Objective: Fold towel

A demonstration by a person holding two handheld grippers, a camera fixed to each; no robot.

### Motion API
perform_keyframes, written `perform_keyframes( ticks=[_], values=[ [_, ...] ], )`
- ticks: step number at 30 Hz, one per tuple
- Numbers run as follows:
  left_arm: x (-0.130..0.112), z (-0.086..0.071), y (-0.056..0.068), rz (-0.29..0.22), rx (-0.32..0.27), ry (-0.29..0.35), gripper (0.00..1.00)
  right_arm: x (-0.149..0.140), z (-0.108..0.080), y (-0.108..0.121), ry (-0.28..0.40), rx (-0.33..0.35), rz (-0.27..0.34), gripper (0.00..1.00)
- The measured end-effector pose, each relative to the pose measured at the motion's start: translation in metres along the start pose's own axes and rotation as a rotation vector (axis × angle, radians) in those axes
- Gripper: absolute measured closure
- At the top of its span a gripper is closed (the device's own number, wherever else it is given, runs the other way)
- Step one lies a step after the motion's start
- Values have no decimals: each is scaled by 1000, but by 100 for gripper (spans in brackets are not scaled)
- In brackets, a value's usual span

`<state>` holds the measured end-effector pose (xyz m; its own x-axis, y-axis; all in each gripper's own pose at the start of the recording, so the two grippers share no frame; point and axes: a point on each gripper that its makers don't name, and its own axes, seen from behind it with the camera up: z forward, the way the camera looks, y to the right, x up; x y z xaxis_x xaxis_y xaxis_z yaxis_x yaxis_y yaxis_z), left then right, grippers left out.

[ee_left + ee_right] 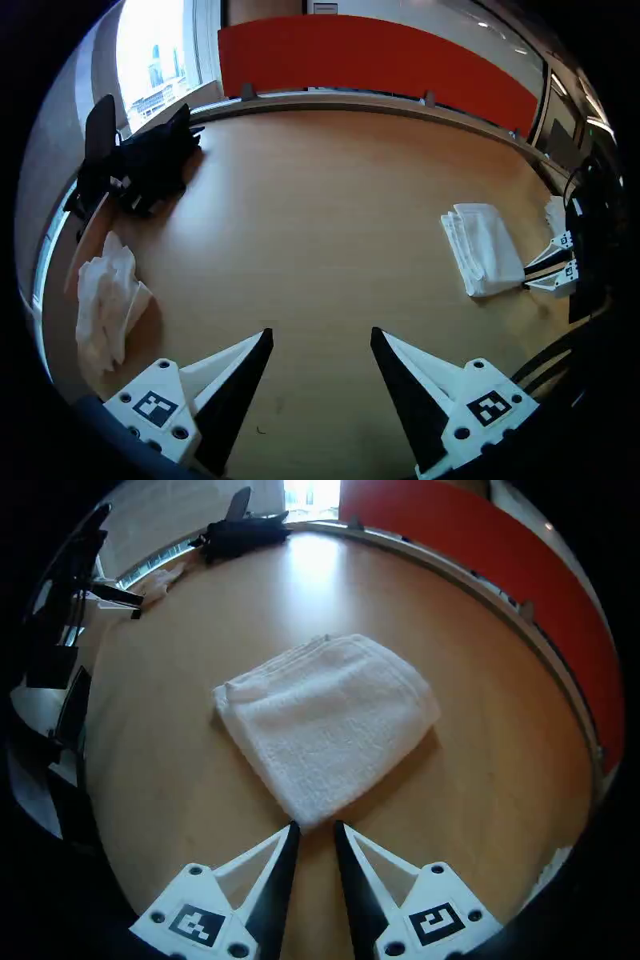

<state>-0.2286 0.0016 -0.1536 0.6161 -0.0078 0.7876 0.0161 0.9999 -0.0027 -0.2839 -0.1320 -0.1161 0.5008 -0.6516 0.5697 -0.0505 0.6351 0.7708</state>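
A white towel (328,720) lies folded into a thick pad on the wooden table (480,800), its near corner just ahead of my right gripper (315,829). That gripper's fingers stand a narrow gap apart with nothing between them and do not touch the cloth. From the left gripper view the same folded towel (484,248) rests at the table's right side, with the right gripper (560,264) at its far end. My left gripper (322,336) hovers wide open over bare table (320,224). A second white towel (108,304) lies crumpled at the left edge.
A black bag (156,164) sits at the table's back left by a dark chair (98,132). A red partition (376,60) runs along the far edge. In the right gripper view, the bag (240,530) is at the top and dark equipment (56,664) lines the left side.
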Motion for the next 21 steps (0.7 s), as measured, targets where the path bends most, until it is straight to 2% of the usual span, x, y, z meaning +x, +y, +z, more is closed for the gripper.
perform_keyframes(
  ticks=[6,12,21],
  values=[
    [0,0,1,1,0,0,9,1,-2,3,2,-5,5,75],
    [-1,-1,0,1,1,1,9,0,-2,-1,-3,10,11,94],
    [-1,-2,0,0,0,2,9,2,-2,-2,5,15,6,96]
  ],
)
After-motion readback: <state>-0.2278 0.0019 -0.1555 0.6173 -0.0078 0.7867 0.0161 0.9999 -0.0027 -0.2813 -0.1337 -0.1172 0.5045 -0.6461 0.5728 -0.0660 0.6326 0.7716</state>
